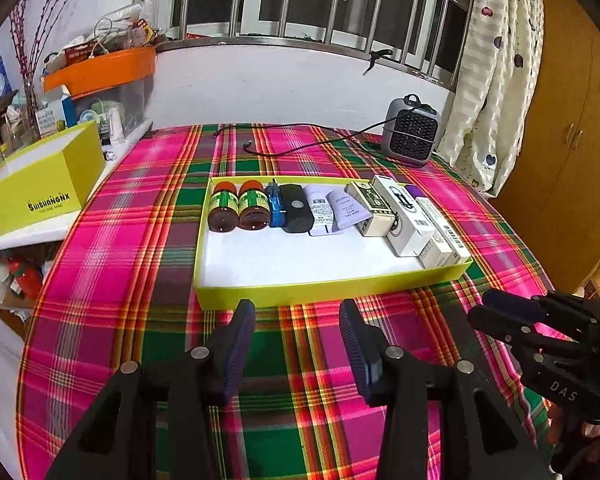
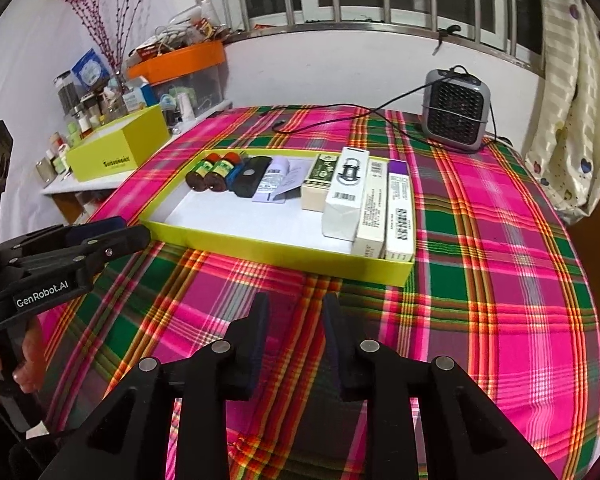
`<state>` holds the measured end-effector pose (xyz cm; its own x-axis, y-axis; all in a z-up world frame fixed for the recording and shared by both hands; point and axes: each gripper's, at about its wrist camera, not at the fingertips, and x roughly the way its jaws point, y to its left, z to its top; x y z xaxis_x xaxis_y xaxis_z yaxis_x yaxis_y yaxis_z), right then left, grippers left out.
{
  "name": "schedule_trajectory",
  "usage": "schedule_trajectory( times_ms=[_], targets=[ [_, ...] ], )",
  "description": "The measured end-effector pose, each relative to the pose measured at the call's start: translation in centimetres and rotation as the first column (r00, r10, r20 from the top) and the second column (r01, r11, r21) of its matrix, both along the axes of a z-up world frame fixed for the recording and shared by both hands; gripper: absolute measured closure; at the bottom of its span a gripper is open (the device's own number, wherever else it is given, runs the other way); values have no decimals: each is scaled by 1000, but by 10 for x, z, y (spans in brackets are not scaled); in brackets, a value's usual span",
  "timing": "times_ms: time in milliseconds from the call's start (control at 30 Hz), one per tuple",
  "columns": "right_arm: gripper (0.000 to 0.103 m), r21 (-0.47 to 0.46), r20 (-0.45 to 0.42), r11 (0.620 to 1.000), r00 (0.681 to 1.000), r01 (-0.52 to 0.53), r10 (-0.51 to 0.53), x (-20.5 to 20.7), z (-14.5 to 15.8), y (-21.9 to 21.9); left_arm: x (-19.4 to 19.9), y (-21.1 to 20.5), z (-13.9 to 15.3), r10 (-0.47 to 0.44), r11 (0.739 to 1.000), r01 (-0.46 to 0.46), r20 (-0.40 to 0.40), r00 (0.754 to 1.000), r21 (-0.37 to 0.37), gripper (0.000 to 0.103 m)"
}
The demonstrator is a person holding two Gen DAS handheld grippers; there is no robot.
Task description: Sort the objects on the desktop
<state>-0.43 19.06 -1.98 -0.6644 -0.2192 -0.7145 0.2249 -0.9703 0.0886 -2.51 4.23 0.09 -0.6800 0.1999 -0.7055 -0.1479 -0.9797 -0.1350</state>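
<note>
A yellow-green tray (image 1: 300, 293) (image 2: 260, 250) sits on the plaid table. Along its far side lie two brown bottles (image 1: 238, 206) (image 2: 208, 174), a blue item (image 1: 275, 204), a black case (image 1: 296, 208) (image 2: 250, 178), two pale tubes (image 1: 332, 210) (image 2: 278, 180) and several boxes (image 1: 404, 216) (image 2: 360, 200). My left gripper (image 1: 298, 314) is open and empty, in front of the tray's near wall. My right gripper (image 2: 296, 306) is open and empty, also short of the tray; it shows in the left wrist view (image 1: 496, 308).
A grey heater (image 1: 412, 132) (image 2: 456, 110) with a black cable (image 1: 300, 146) stands at the table's far right. A yellow box (image 1: 40, 184) (image 2: 118, 146) and cluttered shelves stand to the left. A curtain (image 1: 496, 80) hangs at right.
</note>
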Motion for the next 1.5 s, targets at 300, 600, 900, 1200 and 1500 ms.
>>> schedule_trajectory(
  times_ms=[300,600,900,1200,1500],
  targets=[
    [75,10,-2,1000,1000,-8,8,3,4,-5,6,-6,-1,-2,1000,1,21,1000,29,59],
    [75,34,-7,999,1000,-14,14,17,11,-11,18,-4,2,9,1000,-9,28,1000,-2,59],
    [74,58,-13,998,1000,-19,20,28,18,-16,24,-7,4,31,999,-30,26,999,-27,59],
    [74,53,-9,998,999,-33,33,17,15,-14,14,0,4,25,999,-23,38,999,-50,59],
    [74,49,5,998,999,-39,39,3,9,-6,0,6,5,32,997,-28,45,998,-74,63]
  ],
)
